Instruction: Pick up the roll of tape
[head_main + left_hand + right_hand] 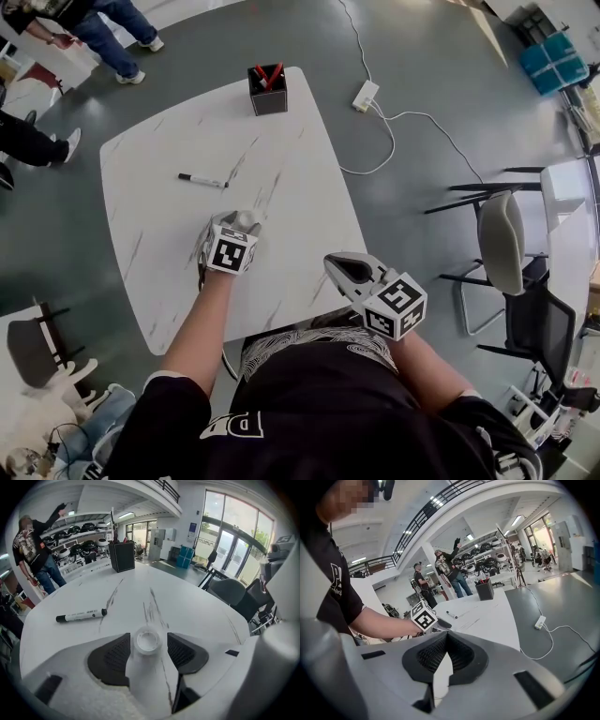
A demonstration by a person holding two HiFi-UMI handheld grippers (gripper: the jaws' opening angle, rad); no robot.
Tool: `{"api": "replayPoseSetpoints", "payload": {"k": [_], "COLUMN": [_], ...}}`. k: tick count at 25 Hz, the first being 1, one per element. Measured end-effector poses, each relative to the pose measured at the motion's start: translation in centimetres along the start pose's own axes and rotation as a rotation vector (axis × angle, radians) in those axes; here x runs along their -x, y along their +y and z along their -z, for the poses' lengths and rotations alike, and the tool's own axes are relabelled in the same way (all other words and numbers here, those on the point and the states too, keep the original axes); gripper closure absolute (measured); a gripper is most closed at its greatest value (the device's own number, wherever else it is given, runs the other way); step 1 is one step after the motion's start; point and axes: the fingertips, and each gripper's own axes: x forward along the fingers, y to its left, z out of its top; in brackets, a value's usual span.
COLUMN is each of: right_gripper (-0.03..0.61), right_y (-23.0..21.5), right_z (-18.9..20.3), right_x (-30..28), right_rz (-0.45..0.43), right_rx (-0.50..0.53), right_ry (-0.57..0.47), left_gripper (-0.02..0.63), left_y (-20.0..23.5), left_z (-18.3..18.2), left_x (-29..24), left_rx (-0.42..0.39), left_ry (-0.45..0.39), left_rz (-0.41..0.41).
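Observation:
A small white roll of tape point(147, 641) lies flat on the white marble table point(187, 602). It sits between the two dark pads of my left gripper point(148, 638), with a thin gap on each side, so the jaws are open around it. In the head view the left gripper point(234, 221) points down at the table's near middle and hides the roll. My right gripper point(331, 262) hovers at the table's near right edge. Its jaws point(446, 635) meet at the tips with nothing held.
A black-and-white marker point(203, 180) lies farther out on the table, and a black pen holder point(268, 90) stands at the far edge. A power strip point(366, 95) with its cable lies on the floor. Chairs point(502, 244) stand to the right; people point(103, 28) stand at the far left.

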Motion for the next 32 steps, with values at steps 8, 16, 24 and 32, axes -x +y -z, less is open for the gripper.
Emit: {"api": "replayPoseSetpoints", "payload": {"k": [8, 16, 24, 32], "right_gripper": [0.575, 0.574, 0.575, 0.575], "right_y": [-1.0, -0.9, 0.8, 5.2], "right_z": [0.0, -0.6, -0.9, -0.8], "right_x": [0.3, 0.8, 1.2, 0.8], "right_rz": [0.004, 0.012, 0.018, 0.007], "right_rx": [-0.008, 0.008, 0.015, 0.050], "right_ry": [-0.005, -0.029, -0.053, -0.079], "left_gripper": [0.373, 0.403, 0.403, 0.403], "left_y": [0.2, 0.3, -0.6, -1.2], "left_z": [0.3, 0.4, -0.5, -0.1], "left_x": [-0.6, -0.6, 2.4, 7.3], "left_rx": [0.058, 0.082, 0.078, 0.056], "left_ry": [0.030, 0.035, -0.026, -0.104], "left_rz": [-0.003, -0.001, 0.022, 0.054]}}
